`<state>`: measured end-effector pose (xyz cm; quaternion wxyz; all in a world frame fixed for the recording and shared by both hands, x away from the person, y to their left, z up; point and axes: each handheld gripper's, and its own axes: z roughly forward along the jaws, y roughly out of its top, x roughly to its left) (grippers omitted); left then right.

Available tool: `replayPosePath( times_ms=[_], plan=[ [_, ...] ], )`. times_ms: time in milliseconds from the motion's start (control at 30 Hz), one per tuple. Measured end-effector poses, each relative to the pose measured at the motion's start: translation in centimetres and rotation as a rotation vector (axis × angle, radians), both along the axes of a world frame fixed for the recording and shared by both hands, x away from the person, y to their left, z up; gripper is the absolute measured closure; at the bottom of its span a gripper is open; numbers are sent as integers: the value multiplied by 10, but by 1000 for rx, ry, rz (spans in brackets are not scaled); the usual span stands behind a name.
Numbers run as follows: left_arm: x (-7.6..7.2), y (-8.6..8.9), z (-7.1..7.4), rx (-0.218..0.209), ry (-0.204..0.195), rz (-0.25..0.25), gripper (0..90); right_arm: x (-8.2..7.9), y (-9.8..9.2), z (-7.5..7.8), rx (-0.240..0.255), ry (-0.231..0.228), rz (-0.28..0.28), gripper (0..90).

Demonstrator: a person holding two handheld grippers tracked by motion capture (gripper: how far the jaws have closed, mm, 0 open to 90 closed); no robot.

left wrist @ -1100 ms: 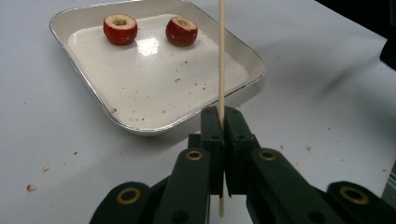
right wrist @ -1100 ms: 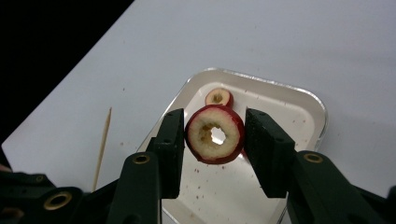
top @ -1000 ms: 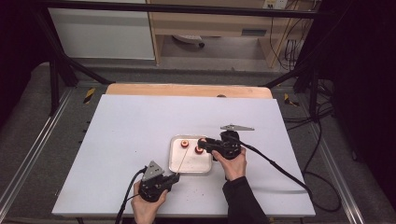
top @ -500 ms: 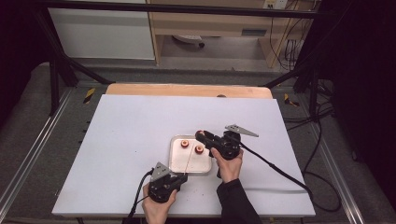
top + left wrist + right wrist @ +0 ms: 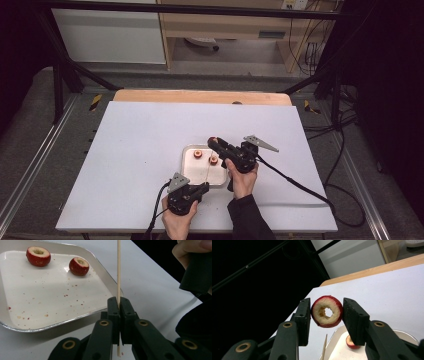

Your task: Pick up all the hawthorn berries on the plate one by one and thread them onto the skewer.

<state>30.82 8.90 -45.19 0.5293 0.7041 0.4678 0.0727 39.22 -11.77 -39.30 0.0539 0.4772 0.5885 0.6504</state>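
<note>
Skewer and cored fruit held over the tray

The left gripper (image 5: 204, 187), at the tray's (image 5: 186, 172) near edge, has its fingers clamped on a thin wooden skewer (image 5: 118, 270) pointing across the tray. The right gripper (image 5: 327, 312), above the tray's far corner, grips a red, hollow-cored fruit (image 5: 327, 311), hole facing the camera. Two more fruits (image 5: 38, 256) sit in the tray.

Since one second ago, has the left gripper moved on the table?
Yes. The left gripper with its skewer has shifted rightward along the near table edge, now sitting at the tray's near right corner.
</note>
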Motion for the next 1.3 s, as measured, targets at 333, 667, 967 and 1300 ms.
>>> replayPosePath(
  times_ms=[333,667,967,1300],
  plan=[
    [0,-4,1,-37,-1,18,883,-2,0,-1,35,-8,-12,599],
    [1,-4,1,-40,5,16,883,-3,2,-3,40,-8,-3,599],
    [0,-2,2,-52,-2,19,883,-3,1,-2,36,-13,-3,599],
    [1,-2,2,-78,14,28,883,-4,3,-5,30,0,6,600]
  ],
)
